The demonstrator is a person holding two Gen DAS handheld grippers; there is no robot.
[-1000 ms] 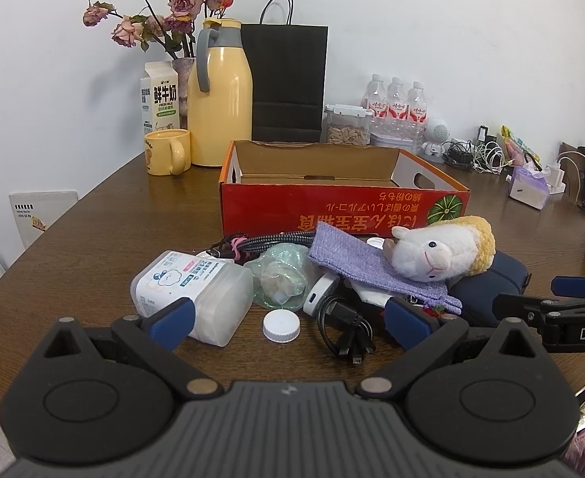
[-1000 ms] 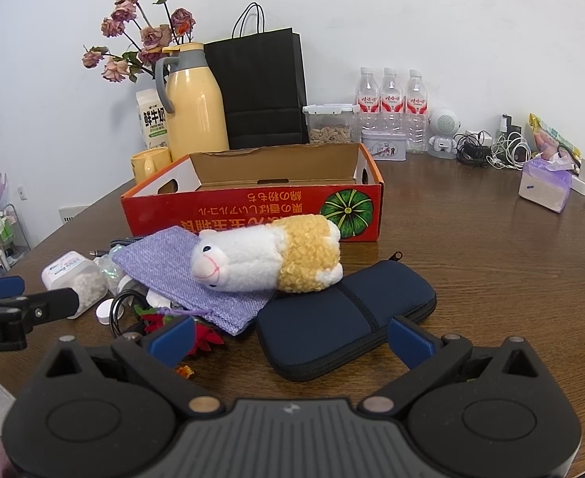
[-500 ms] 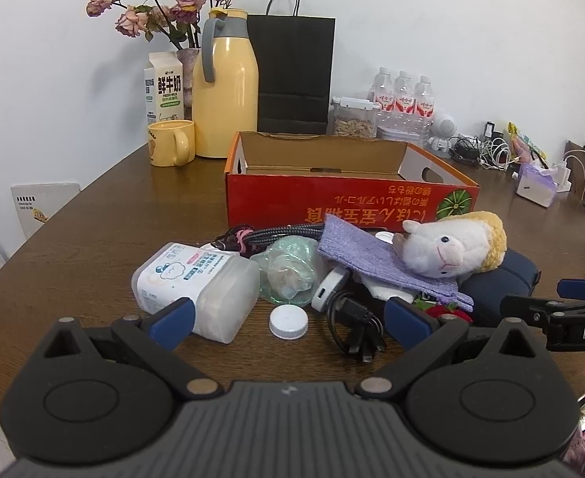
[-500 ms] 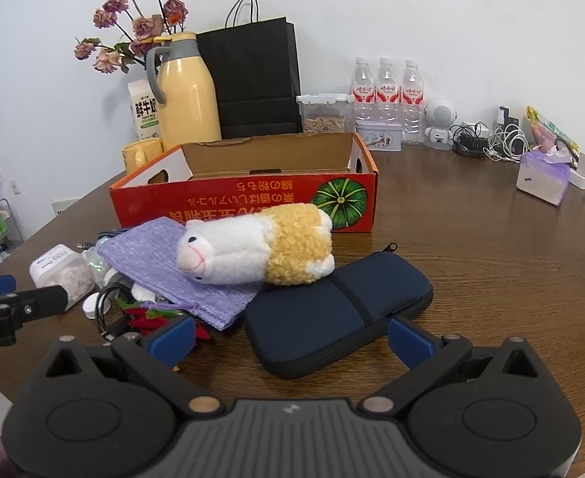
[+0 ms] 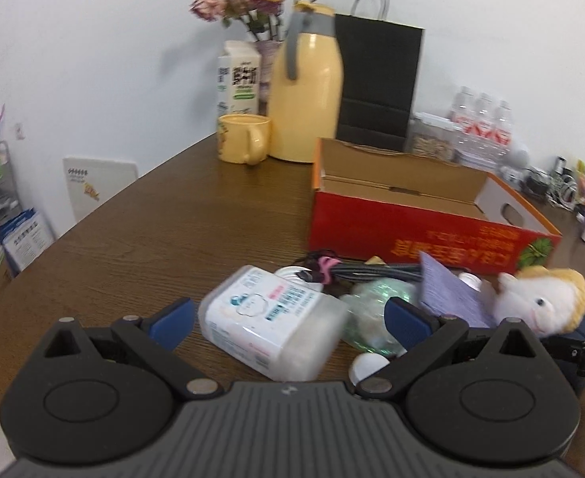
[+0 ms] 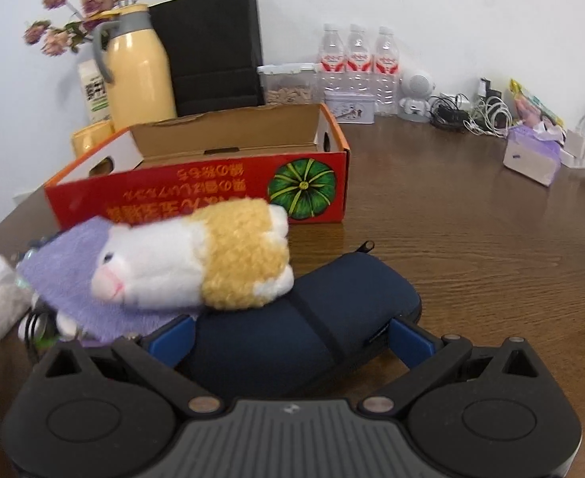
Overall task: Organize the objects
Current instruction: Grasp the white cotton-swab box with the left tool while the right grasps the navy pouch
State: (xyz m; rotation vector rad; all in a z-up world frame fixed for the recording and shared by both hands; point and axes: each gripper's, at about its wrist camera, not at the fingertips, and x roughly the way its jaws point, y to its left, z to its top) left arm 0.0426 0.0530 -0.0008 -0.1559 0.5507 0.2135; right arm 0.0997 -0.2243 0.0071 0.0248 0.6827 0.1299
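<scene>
Claws are held wide: left claw (image 5: 288, 316) straddles the light, slippery plastic tub (image 5: 270, 328), best gripped across its flat sides; right claw (image 6: 292, 336) brackets the soft navy case (image 6: 304, 330) at 6 o'clock of the plush toy (image 6: 196, 263).

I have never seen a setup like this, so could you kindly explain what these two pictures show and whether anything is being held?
No robot arm is here: a person holds a two-finger gripper in each hand, each carrying a fisheye camera looking forward along its fingers.

The left camera shows the left gripper, open, its blue-padded fingers either side of a white plastic jar with a printed label lying on the brown wooden table.

The right camera shows the right gripper, open, its fingers either side of a dark blue zipped fabric case. A white-and-yellow plush animal lies partly on that case and on a purple cloth pouch.

Behind stands an open red cardboard box. Nothing is gripped yet.
</scene>
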